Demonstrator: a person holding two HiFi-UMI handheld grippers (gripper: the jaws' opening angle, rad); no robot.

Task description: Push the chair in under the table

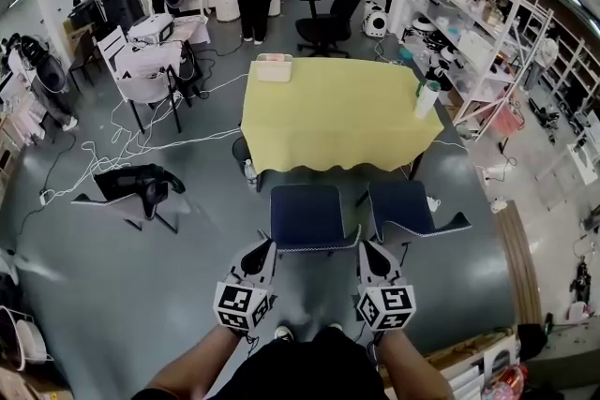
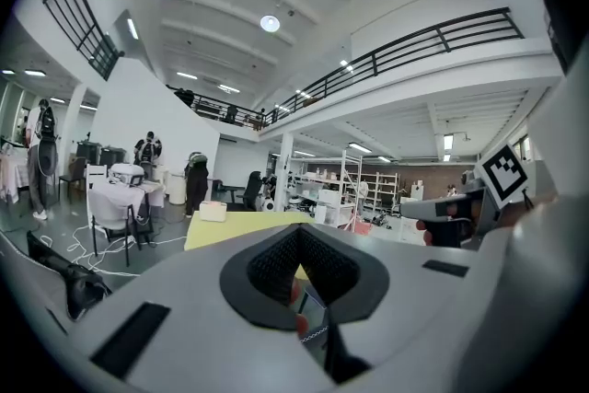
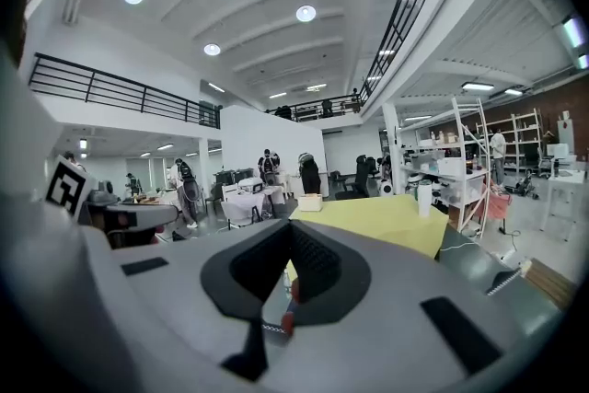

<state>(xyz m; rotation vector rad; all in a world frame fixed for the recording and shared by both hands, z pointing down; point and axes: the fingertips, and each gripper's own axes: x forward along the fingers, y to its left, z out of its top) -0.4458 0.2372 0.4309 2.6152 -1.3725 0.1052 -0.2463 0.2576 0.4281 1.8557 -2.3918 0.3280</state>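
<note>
**Chair of dark blue fabric (image 1: 307,218) not yet pushed in**

Two such chairs stand at the near side of the one rectangular surface (image 1: 337,122) draped in yellow cloth, this one and its right-hand twin (image 1: 410,211), both with seats outside the cloth's edge. The two grippers, left gripper (image 1: 263,248) and right gripper (image 1: 367,248), are closed on nothing, at the back corners of the left chair. Contact is unclear. The whole push seems left to do.
</note>
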